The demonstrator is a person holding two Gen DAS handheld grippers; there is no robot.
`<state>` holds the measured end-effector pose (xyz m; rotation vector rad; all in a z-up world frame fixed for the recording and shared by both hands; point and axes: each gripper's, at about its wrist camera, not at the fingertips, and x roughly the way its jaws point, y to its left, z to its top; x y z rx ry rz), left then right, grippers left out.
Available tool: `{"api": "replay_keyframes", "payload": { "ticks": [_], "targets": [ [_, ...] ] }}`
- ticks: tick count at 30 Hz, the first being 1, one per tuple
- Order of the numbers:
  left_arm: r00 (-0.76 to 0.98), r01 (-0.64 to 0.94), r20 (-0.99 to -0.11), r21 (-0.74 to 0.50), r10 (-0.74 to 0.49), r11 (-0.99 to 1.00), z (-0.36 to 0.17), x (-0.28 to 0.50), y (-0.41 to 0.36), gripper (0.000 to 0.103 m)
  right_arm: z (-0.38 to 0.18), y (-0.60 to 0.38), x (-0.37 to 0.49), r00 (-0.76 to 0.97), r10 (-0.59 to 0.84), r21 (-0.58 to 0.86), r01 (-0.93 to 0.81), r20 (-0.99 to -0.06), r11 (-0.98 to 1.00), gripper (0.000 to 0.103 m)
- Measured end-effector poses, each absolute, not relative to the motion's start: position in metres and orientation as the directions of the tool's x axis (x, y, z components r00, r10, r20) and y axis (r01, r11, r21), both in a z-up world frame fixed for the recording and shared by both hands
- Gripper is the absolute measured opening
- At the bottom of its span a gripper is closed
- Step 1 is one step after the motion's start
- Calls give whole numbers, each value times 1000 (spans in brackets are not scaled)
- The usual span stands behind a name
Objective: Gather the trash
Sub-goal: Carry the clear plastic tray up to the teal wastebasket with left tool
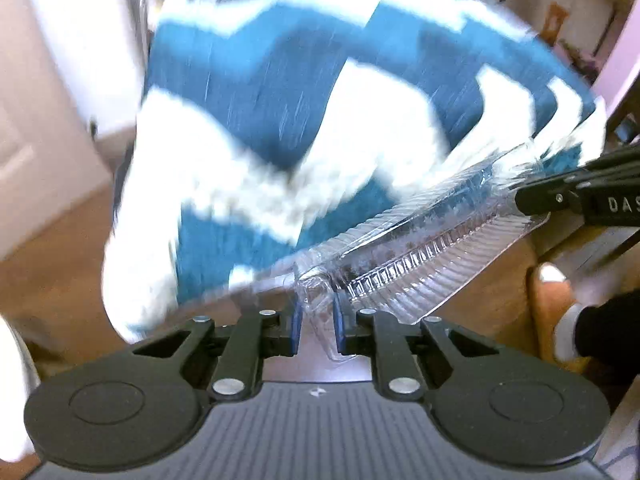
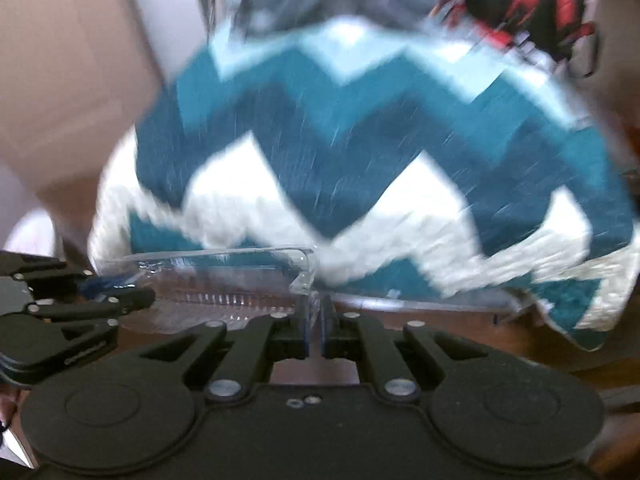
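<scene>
A clear plastic clamshell container (image 1: 404,252) with ribbed sides and dark crumbs inside is held between both grippers above the floor. My left gripper (image 1: 316,320) is shut on one corner of it. My right gripper (image 2: 315,320) is shut on the opposite corner of the container (image 2: 224,280). The right gripper also shows at the right edge of the left wrist view (image 1: 528,200), and the left gripper shows at the left edge of the right wrist view (image 2: 132,292). Both views are motion-blurred.
A teal and white zigzag rug (image 1: 320,112) lies on the brown wood floor (image 1: 52,264) below; it also fills the right wrist view (image 2: 360,160). A white door (image 1: 44,92) stands at left. Bags and clutter (image 2: 520,8) sit beyond the rug.
</scene>
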<state>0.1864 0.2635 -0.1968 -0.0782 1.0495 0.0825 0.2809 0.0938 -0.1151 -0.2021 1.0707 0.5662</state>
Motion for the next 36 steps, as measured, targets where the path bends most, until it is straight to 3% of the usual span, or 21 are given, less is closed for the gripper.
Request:
{"api": "replay_keyframes", "payload": {
  "ticks": [10, 17, 25, 36],
  "targets": [
    [678, -98, -733, -17, 54, 995, -45, 206, 186, 16, 44, -8, 258, 567, 414, 98, -503, -713, 859, 5],
    [780, -22, -625, 19, 29, 1000, 57, 201, 82, 16, 139, -118, 226, 692, 405, 48, -473, -597, 880, 5],
    [849, 92, -525, 50, -52, 994, 147, 207, -56, 16, 201, -251, 210, 812, 313, 5, -357, -493, 934, 5],
    [836, 287, -501, 53, -223, 956, 205, 266, -240, 16, 237, -432, 233, 854, 154, 47, -151, -497, 987, 6]
  ]
}}
